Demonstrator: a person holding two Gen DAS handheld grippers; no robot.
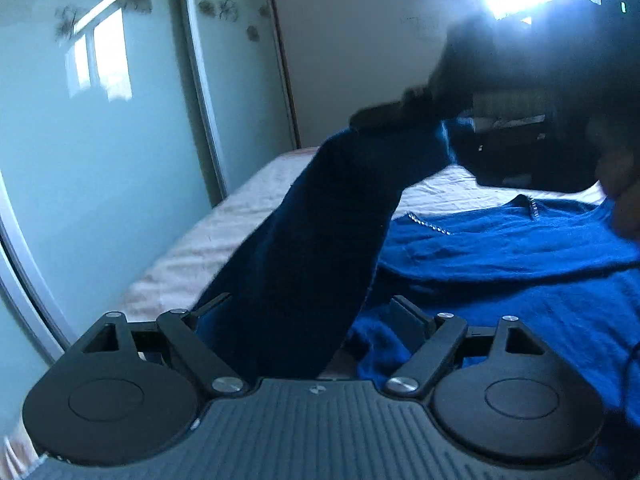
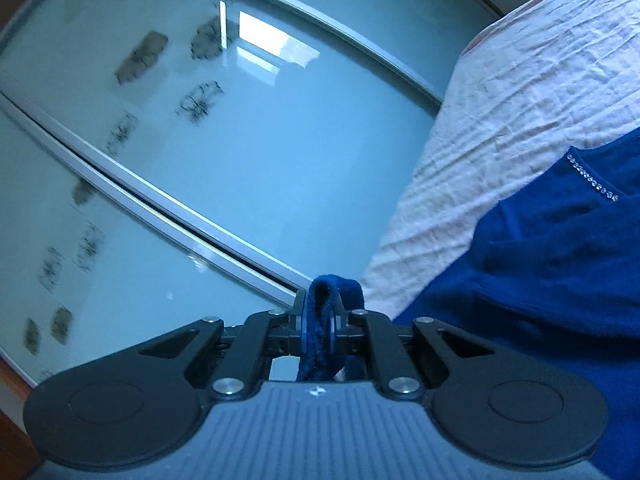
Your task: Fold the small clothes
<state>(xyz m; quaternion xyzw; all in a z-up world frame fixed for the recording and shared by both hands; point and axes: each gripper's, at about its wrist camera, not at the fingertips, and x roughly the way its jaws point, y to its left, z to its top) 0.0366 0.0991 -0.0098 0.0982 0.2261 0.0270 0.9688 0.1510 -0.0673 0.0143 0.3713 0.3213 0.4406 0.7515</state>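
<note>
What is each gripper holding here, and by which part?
Right tongs pinch the blue sweater by a sleeve end; left tongs are open, holding nothing.

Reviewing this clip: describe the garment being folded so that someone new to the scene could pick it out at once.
Start at the bed with the wrinkled pale pink sheet, beside the frosted sliding wardrobe doors. Spread on it lies a bright blue knit sweater, one sleeve lifted by the right hand-held gripper. A line of small sparkling stones at its neckline sets it apart.
</note>
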